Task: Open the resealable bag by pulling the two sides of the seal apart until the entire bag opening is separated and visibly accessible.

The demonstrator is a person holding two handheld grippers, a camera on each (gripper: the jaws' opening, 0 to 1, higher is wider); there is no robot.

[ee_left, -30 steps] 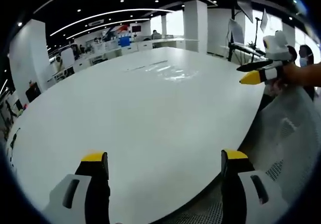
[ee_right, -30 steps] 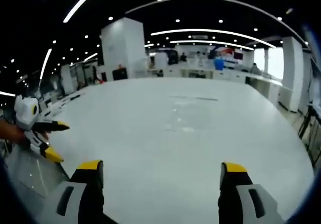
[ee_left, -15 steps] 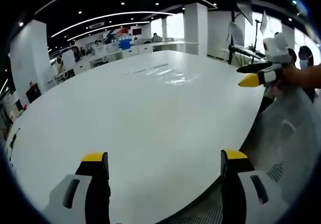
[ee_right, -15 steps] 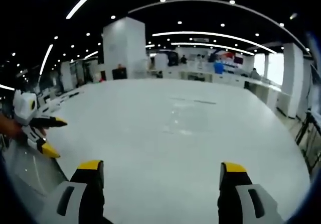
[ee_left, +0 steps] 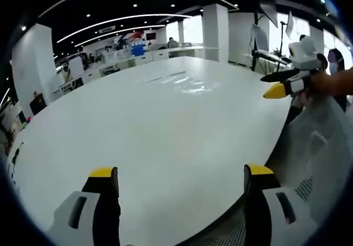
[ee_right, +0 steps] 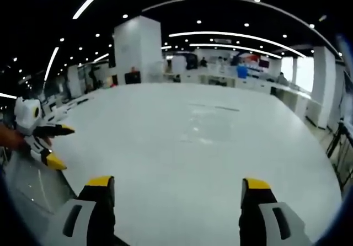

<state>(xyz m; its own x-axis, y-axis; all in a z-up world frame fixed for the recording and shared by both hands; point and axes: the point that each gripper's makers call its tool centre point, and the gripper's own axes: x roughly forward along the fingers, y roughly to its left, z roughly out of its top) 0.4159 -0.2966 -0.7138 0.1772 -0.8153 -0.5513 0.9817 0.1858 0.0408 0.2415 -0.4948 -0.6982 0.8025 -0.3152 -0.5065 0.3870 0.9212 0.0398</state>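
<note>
A faint glossy patch that looks like the clear resealable bag point(ee_left: 190, 84) lies flat far out on the big white table point(ee_left: 138, 130); in the right gripper view the bag point(ee_right: 197, 134) sits mid-table. My left gripper point(ee_left: 181, 174) hovers over the table's near edge, open, with nothing between its yellow-tipped jaws. At the right of the left gripper view my right gripper point(ee_left: 276, 83) is held in a hand, its jaws apart. My right gripper point(ee_right: 175, 182) is open and holds nothing, well short of the bag. The left gripper point(ee_right: 59, 145) appears at the left, jaws spread.
A white mesh chair back point(ee_left: 317, 146) stands by the table's right edge. A person point(ee_left: 334, 61) stands beyond it. White pillars point(ee_right: 137, 50) and desks line the far room. Broad bare tabletop lies between both grippers and the bag.
Both views drifted only slightly. The grippers stay open and the bag lies where it was.
</note>
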